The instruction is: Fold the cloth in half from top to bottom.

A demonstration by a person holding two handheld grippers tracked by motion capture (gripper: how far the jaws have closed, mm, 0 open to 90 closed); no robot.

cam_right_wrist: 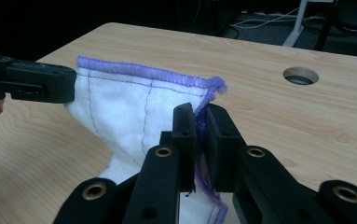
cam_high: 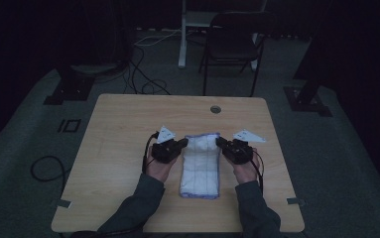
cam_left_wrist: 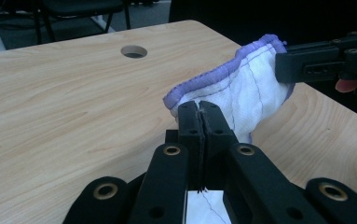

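A white cloth with a purple hem (cam_high: 200, 166) lies folded lengthwise in the middle of the wooden table (cam_high: 118, 144). Its far end is lifted off the wood. My left gripper (cam_high: 183, 143) is shut on the far left corner of the cloth (cam_left_wrist: 241, 88), jaws pressed together on the fabric (cam_left_wrist: 201, 114). My right gripper (cam_high: 219, 142) is shut on the far right corner, the purple hem (cam_right_wrist: 199, 126) pinched between its jaws. In the right gripper view the cloth (cam_right_wrist: 134, 107) stretches across to the other gripper's jaws at the left edge.
A round cable hole (cam_high: 216, 109) sits in the table near its far edge. A dark chair (cam_high: 232, 44) and a white desk leg (cam_high: 182, 34) stand on the floor beyond. Cables (cam_high: 143, 74) lie on the floor at the left.
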